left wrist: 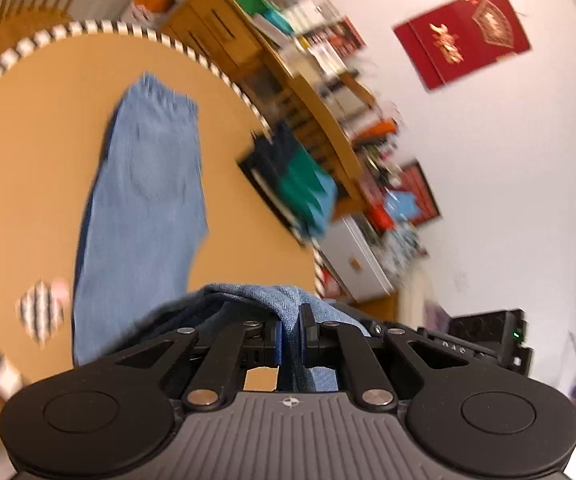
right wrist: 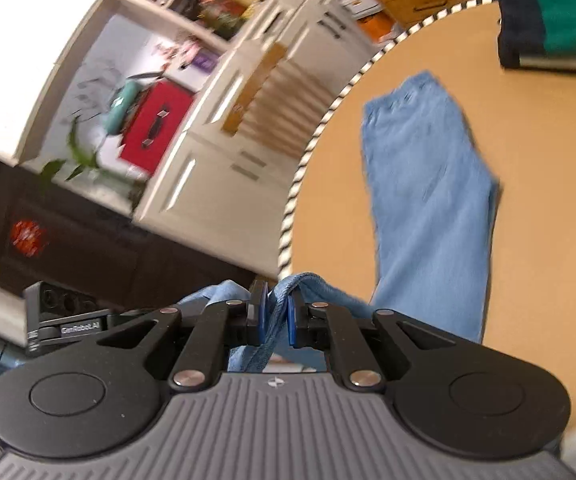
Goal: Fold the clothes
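A pair of light blue jeans [left wrist: 144,200] lies stretched along the round tan table [left wrist: 28,160], folded lengthwise, with the waistband at the far end. My left gripper [left wrist: 291,338] is shut on the near end of the jeans, and denim bunches over its fingers. In the right wrist view the jeans [right wrist: 428,200] run away from me over the table [right wrist: 548,240]. My right gripper [right wrist: 275,314] is shut on a denim hem at the near end. Both grippers hold the cloth lifted above the table edge.
A folded stack of dark blue, green and light blue clothes [left wrist: 292,184] sits at the table's far side, also in the right wrist view [right wrist: 556,24]. The table has a black-and-white striped rim [right wrist: 320,128]. Shelves and drawers [left wrist: 288,60] stand behind; white cabinets [right wrist: 228,140] stand to the left.
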Available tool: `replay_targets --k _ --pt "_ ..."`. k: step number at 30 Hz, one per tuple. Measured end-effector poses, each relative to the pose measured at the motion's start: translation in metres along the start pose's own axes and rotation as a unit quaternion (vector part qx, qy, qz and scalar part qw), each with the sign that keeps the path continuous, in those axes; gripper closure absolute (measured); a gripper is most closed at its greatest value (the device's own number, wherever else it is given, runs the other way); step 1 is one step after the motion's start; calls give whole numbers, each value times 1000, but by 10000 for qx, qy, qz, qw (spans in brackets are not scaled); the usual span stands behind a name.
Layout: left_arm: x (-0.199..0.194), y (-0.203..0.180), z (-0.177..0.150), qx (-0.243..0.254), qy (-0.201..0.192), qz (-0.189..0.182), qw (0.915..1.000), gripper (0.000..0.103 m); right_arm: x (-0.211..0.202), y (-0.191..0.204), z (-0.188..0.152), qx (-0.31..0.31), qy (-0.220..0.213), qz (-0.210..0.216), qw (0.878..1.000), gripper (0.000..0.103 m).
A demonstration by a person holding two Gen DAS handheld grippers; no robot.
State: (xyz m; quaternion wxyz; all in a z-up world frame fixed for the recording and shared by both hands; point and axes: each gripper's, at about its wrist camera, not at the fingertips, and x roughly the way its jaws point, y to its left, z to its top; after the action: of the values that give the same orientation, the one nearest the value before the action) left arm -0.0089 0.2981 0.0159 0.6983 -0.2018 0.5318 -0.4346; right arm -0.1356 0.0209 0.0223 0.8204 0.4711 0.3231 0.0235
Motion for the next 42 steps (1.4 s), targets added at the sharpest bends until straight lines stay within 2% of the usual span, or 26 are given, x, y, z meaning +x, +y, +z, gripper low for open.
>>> replay_targets --k 5,7,11,14,16,20,24,25,26,27,29,33,35,37,40,42 --pt "69 7 90 -87 -262 677 9973 95 57 -21 95 138 102 -357 9992 93" --pt "102 18 122 -266 -231 895 9954 95 87 -35 133 315 199 -496 9981 93" --pt "170 56 172 -822 -43 1364 9872 95 157 -74 182 666 552 -921 9920 93" --pt "216 98 192 -1369 125 1677 9762 95 209 -111 204 1008 901 -1185 9837 93" --pt "234 120 200 -1646 210 1790 9698 95 233 -130 211 1217 1090 -1265 9784 91" --pt "251 154 213 -2164 241 1827 9588 95 265 -152 223 1496 1409 -1288 9701 88" --pt "260 170 232 -2423 109 1828 9528 95 281 -160 238 1674 1415 -1258 9675 86" --pt "263 173 236 -2505 103 1812 9510 90 286 -163 241 1786 1434 -1277 9650 84" --pt "266 177 239 -2598 91 1772 9492 81 289 -166 242 1930 1460 -1299 9615 77" --pt "269 180 241 -2680 44 1739 9476 76 293 -170 244 2068 1480 -1314 9582 68" --pt "273 184 245 -2795 -38 1687 9452 69 295 -175 248 2184 1386 -1260 9577 64" --pt "273 191 253 -2908 -280 1579 9433 63 285 -175 259 2004 946 -1310 9663 61" --pt "265 191 255 -2865 -670 1470 9443 59 276 -174 265 1895 636 -1213 9723 61" --pt "254 185 262 -2519 -1148 1408 9505 52 263 -164 268 1600 218 -993 9819 64" --pt "238 174 269 -2097 -1551 1238 9574 49 251 -135 264 430 -231 -760 9959 64" --pt "234 165 264 -1918 -1493 955 9653 49 254 -115 257 -369 -172 -784 9961 65"
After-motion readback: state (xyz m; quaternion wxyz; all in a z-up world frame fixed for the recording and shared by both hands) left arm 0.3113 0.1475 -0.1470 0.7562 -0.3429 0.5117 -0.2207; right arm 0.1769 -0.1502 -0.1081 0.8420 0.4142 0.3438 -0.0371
